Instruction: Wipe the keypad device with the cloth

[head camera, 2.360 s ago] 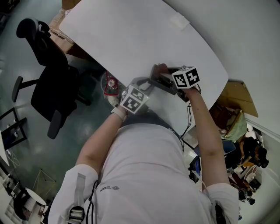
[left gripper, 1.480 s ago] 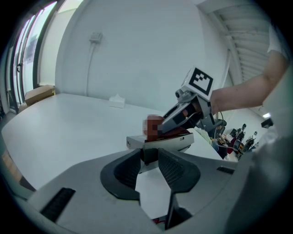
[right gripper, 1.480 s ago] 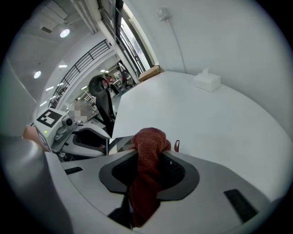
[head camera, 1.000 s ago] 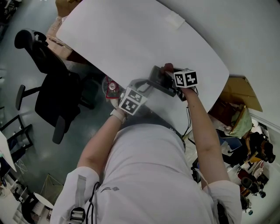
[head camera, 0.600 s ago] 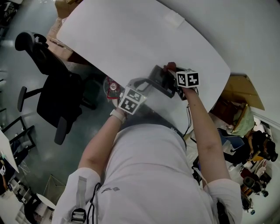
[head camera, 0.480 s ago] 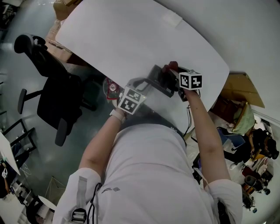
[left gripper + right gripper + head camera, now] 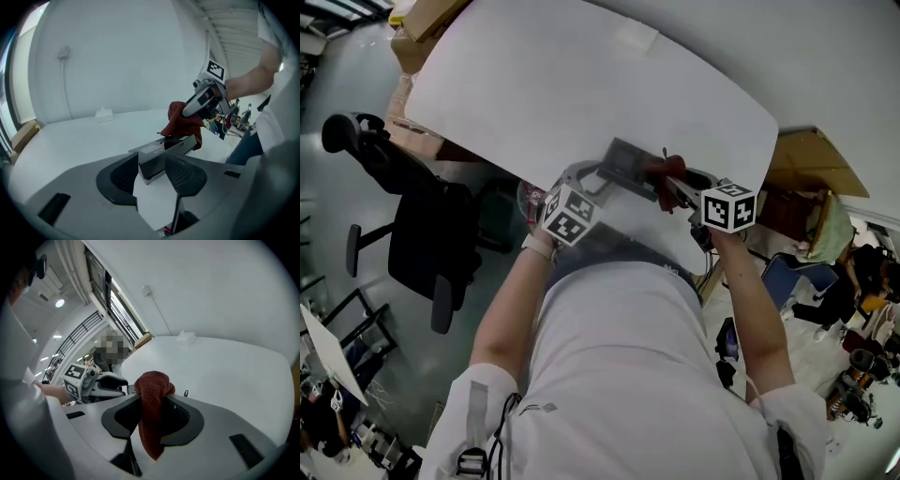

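Bright, even indoor light; the white table (image 7: 581, 84) nearly washes out, shadows faint. Both gripper views bulge and go black at the rims. A ceiling lamp (image 7: 59, 303) glares in the right one

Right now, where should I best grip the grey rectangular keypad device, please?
Grip the keypad device at its near end, across its width, from the white table's near edge: that end is bare; the red cloth hangs at the far end.
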`<state>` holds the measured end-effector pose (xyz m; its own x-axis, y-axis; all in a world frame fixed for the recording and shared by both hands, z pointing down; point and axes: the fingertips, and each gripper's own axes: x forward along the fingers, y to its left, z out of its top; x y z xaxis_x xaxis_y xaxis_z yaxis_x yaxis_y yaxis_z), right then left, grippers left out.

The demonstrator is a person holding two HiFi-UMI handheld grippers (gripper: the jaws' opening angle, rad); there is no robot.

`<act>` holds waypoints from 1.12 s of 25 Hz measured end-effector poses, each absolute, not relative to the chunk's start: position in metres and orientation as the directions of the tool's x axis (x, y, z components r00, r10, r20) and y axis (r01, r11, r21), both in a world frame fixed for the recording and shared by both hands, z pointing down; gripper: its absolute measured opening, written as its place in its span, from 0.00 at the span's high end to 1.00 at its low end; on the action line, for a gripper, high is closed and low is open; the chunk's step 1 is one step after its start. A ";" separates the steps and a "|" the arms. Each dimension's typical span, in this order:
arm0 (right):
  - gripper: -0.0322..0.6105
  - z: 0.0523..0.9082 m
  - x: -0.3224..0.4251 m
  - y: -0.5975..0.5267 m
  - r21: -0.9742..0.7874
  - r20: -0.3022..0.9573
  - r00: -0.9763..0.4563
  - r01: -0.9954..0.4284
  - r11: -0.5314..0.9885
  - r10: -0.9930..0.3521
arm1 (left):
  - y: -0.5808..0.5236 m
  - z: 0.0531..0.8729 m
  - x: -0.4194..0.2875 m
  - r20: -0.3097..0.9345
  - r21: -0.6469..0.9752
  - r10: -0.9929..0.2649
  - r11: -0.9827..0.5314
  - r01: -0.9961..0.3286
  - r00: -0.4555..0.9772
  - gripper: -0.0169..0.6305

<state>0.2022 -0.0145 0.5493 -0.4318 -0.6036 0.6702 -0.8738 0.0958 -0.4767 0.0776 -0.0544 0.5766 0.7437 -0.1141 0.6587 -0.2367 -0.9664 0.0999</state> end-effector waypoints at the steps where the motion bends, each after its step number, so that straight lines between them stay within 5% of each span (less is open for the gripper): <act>1: 0.76 0.550 0.198 -0.009 -0.480 0.669 -0.431 -0.873 0.092 -0.605 | -0.054 0.575 0.081 0.660 0.081 -0.103 -0.975 -0.207 0.744 0.72; 7: 0.76 0.560 0.177 0.007 -0.501 0.672 -0.445 -0.862 0.080 -0.592 | -0.047 0.582 0.108 0.696 0.050 0.012 -0.998 -0.032 0.718 0.64; 28: 0.76 0.627 0.215 -0.027 -0.604 0.702 -0.393 -0.771 -0.203 -0.594 | -0.021 0.586 0.096 0.719 0.166 0.044 -0.980 -0.111 0.693 0.69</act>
<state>0.2146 -0.0266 0.6267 -0.3934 -0.5942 0.7016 -0.7708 -0.2027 -0.6039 0.0965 -0.0209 0.5863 0.6933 0.0438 0.7194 -0.1106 -0.9799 0.1662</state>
